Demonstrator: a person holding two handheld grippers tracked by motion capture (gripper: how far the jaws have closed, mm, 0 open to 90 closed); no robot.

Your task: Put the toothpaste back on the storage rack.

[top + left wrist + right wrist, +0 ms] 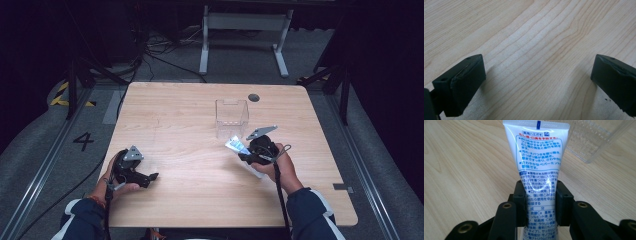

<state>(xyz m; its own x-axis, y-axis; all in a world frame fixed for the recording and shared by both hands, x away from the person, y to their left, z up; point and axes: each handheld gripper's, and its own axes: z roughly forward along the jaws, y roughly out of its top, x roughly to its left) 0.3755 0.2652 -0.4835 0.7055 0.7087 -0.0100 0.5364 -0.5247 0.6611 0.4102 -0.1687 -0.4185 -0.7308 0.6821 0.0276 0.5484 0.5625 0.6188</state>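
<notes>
A person at a wooden tabletop [200,190] works two hand-held grippers; the right gripper [541,195] has a white toothpaste tube [537,157] clamped betw. its jaws, crimped end pointing fwd toward a clear plastic box [231,117] that stands upright just right of the tabletop's centre, nearer the far edge. In the high view the tube [236,145] rides tilted above the wood, just short of the box's near side and apart from it.

Judged from this, the pick-up is done: tube lifted and carried close to the box. Left to do, it seems: bring it over the box's open top, lower it in, let go. The box looks empty so far.

Right jaws: drawn in tight on the tube's lower half, pressing both flat sides. Left gripper [131,169], by the tabletop's near-left corner, low over bare wood: jaws spread wide, nothing betw. them, holding nothing.
</notes>
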